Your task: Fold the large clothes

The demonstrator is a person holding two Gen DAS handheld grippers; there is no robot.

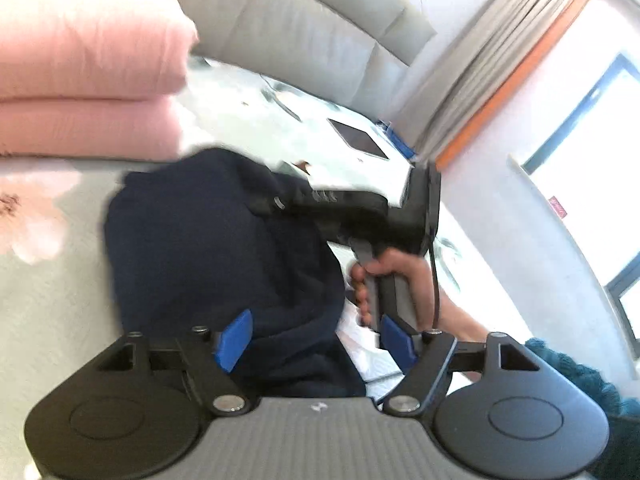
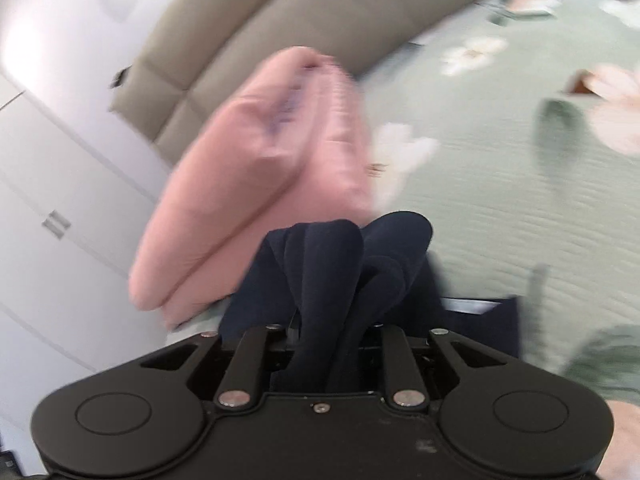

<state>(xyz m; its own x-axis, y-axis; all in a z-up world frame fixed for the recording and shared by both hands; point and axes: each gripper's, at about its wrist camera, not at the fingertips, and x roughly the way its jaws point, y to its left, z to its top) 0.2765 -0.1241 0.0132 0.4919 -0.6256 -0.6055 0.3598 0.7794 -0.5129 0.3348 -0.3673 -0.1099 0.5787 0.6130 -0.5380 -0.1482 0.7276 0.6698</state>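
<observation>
— So, what's the left gripper (image 1: 316, 340) doing?

— Its blue pads (image 1: 234, 340) are spread wide, with the navy garment (image 1: 224, 248) bunched between and ahead of them on the floral bedspread (image 1: 44, 288).

— And the right gripper (image 2: 326, 344)?

— Clamped narrow on a gathered fold of that same navy garment (image 2: 340, 256), which spills out at twelve o'clock. In the left view, the right hand (image 1: 396, 280) grips its handle at three o'clock.

— Anything further out?

— Folded pink bedding (image 2: 248, 184) at eleven o'clock, the grey headboard (image 2: 248, 32) beyond.
</observation>
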